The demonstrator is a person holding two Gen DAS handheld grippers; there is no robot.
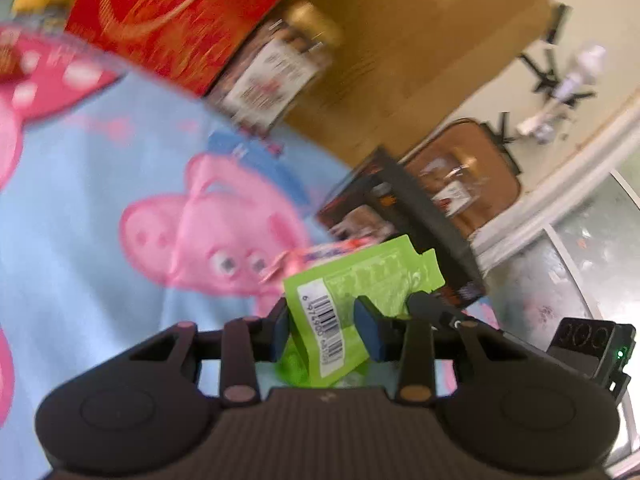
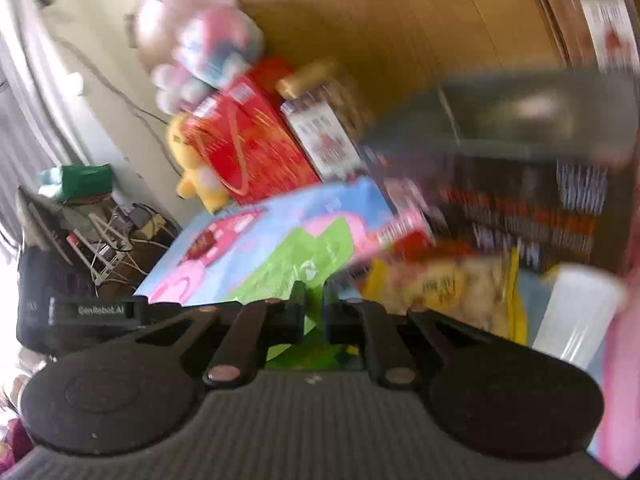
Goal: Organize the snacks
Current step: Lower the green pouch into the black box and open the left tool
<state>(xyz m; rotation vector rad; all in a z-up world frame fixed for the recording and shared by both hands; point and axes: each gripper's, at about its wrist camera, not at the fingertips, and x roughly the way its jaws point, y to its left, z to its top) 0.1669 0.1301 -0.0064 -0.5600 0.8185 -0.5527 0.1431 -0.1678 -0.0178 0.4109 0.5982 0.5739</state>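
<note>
Both views are motion-blurred. In the left wrist view a green snack packet point(image 1: 352, 300) with a barcode lies between the fingers of my left gripper point(image 1: 326, 330); the jaws stand apart around it, and contact is unclear. My right gripper point(image 2: 314, 312) is shut on the same green packet point(image 2: 296, 264), which extends forward over the blue Peppa Pig cloth point(image 2: 224, 256). A yellow snack bag point(image 2: 448, 292) lies just right of the right gripper. A dark box with red lettering point(image 2: 532, 216) stands further right; it also shows in the left wrist view point(image 1: 404, 208).
A red gift box point(image 1: 176, 20) and a jar with a gold lid point(image 1: 280, 76) stand at the cloth's far edge before a wooden panel point(image 1: 420, 40). A yellow plush toy point(image 2: 192, 168) sits by the red box. A white cup point(image 2: 576, 312) is at the right.
</note>
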